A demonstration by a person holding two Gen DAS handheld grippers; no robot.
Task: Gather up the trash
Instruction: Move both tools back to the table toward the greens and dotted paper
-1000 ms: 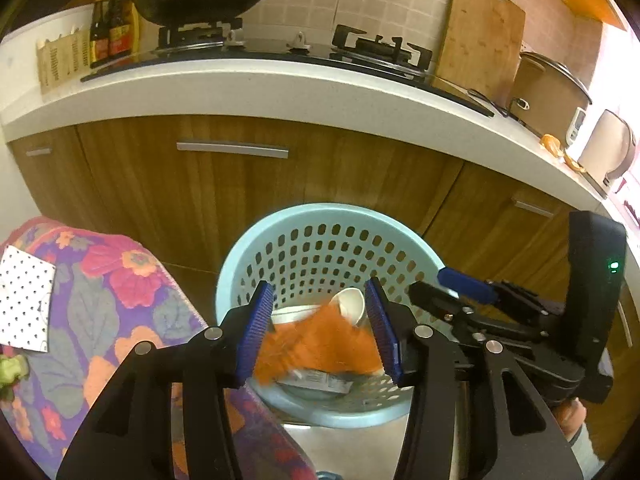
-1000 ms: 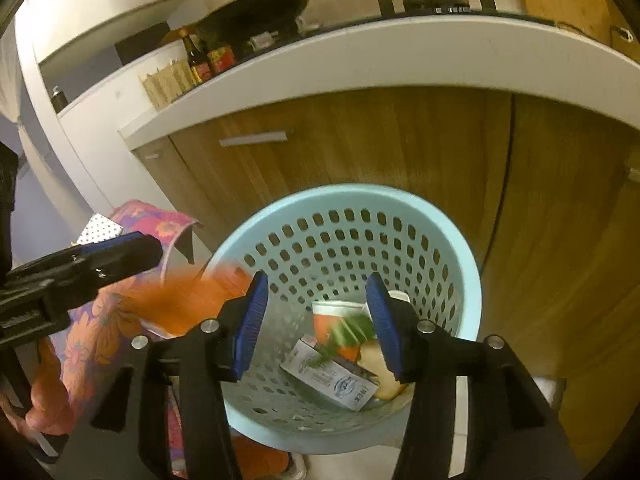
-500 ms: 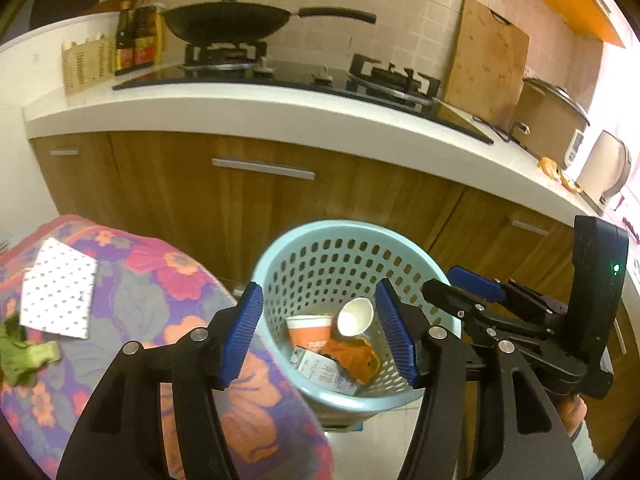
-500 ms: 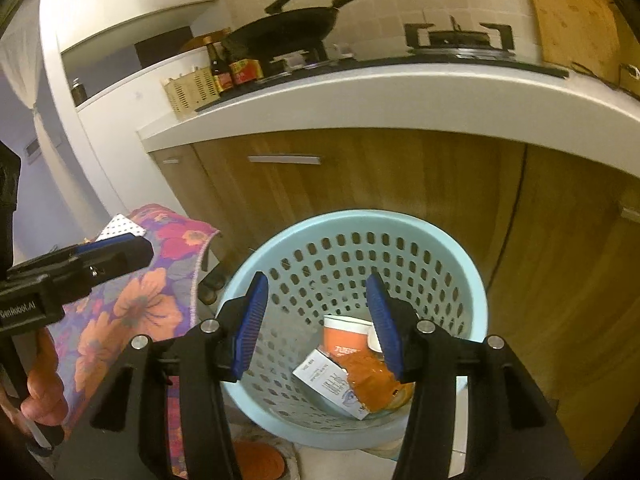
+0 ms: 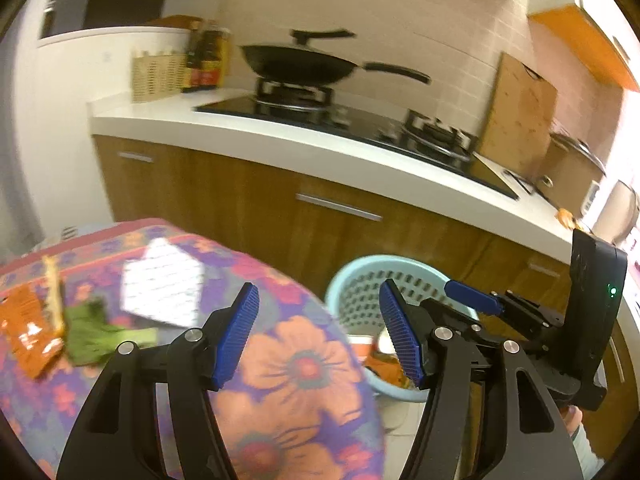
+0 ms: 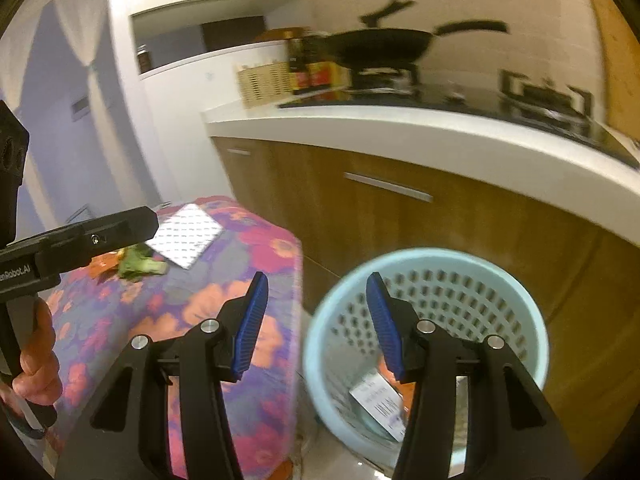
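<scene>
Both grippers are empty: the left gripper (image 5: 318,334) has just been opening its jaws with nothing between them, and the right gripper (image 6: 316,326) stands apart over the blue basket (image 6: 536,320). What is left lies on the flowered table (image 5: 304,364): an orange wrapper (image 5: 28,330), a green leafy scrap (image 5: 96,334) and a dotted white sheet (image 5: 162,282). All look light and limp, though the blur blunts detail; I would pinch the wrapper by its raised crumpled edge, since flat foil likely slips.

Pale blue perforated laundry basket (image 6: 536,320); purple, pink and orange floral tablecloth (image 5: 296,368); white dotted napkin (image 5: 162,280); green vegetable scrap (image 5: 96,336); orange wrapper (image 5: 28,332).
</scene>
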